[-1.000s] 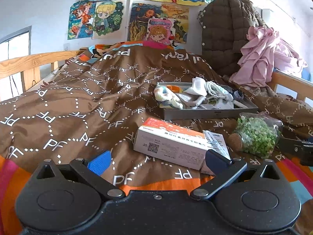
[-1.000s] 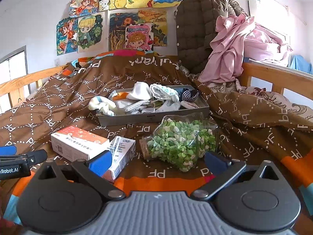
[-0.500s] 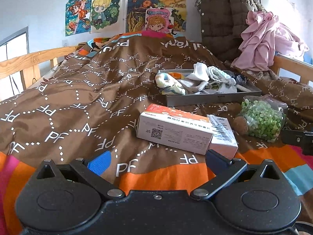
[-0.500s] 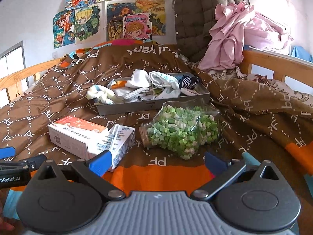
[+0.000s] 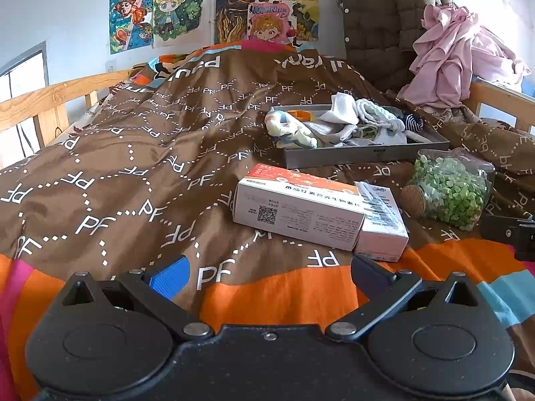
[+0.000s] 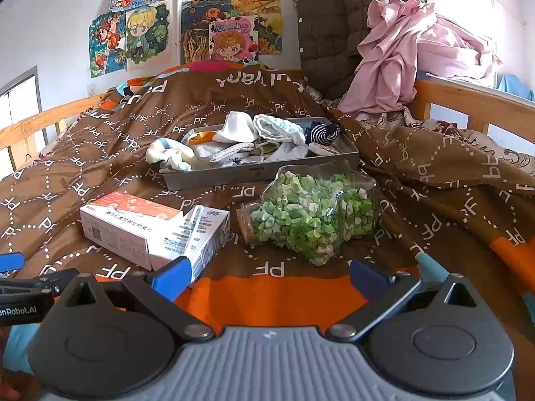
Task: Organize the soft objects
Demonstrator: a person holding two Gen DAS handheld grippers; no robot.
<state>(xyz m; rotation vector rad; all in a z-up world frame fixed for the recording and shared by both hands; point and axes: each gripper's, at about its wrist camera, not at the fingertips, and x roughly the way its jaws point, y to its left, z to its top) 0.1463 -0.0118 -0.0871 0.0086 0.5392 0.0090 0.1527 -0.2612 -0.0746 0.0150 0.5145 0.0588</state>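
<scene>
While both the left gripper (image 5: 267,272) and right gripper (image 6: 269,275) hover wide open and empty at the bed's near edge, socks (image 6: 234,147) fill the grey tray (image 6: 260,172) mid-bed, 1 overhanging its left rim, sorting apparently unfinished.

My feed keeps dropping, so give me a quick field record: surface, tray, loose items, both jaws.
surface: brown PF-patterned quilt on a bed
tray: grey metal tray piled with socks and small cloths
loose items: two white cardboard boxes touching; corked glass jar of green paper stars on its side
left gripper: jaws open, empty
right gripper: jaws open, empty
</scene>
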